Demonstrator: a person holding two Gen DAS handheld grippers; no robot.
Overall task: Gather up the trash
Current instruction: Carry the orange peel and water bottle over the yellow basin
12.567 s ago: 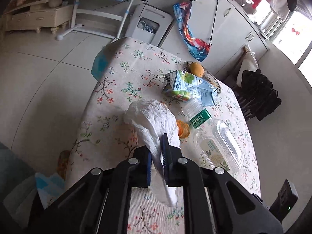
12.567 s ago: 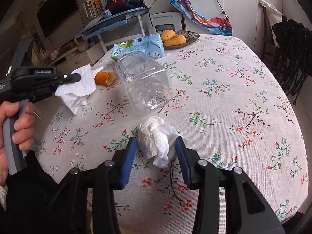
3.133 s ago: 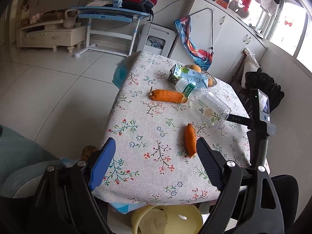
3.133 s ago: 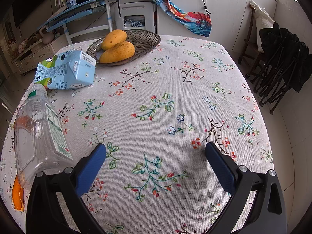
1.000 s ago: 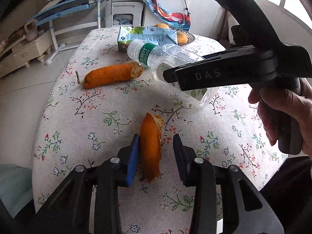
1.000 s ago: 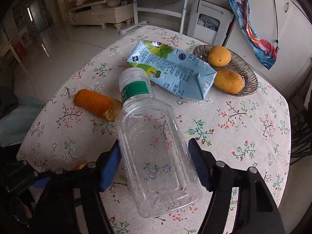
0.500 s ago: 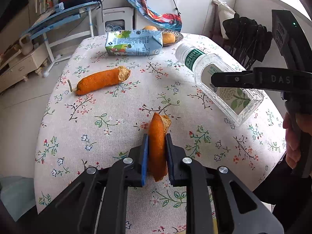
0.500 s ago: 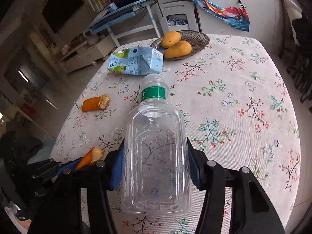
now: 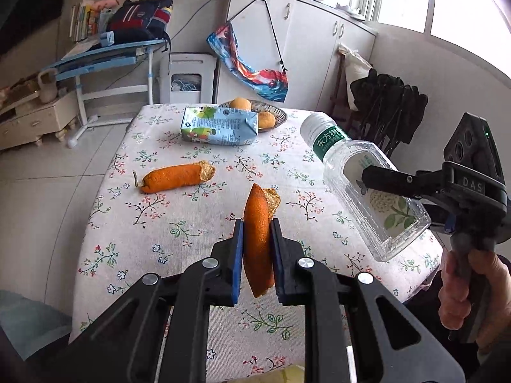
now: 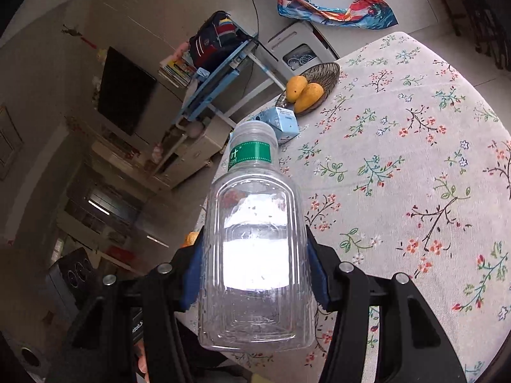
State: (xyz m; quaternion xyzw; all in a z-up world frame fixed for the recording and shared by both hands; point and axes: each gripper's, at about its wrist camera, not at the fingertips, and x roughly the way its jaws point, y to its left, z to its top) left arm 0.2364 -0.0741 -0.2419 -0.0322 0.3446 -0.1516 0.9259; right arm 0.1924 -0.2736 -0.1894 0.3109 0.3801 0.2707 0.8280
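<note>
My left gripper is shut on an orange peel piece and holds it above the floral tablecloth. My right gripper is shut on an empty clear plastic bottle with a green label, lifted off the table and tilted. The bottle also shows at the right of the left wrist view. A second, longer orange peel piece lies on the table to the left. A blue juice carton lies on its side farther back.
A woven dish with mangoes stands at the table's far end, also in the right wrist view. A yellowish bin rim shows below the near table edge. Black folded chairs stand at the right.
Both grippers have risen from the table. The left one lifts the peel piece; the right one lifts the bottle and tips it up and to the right.
</note>
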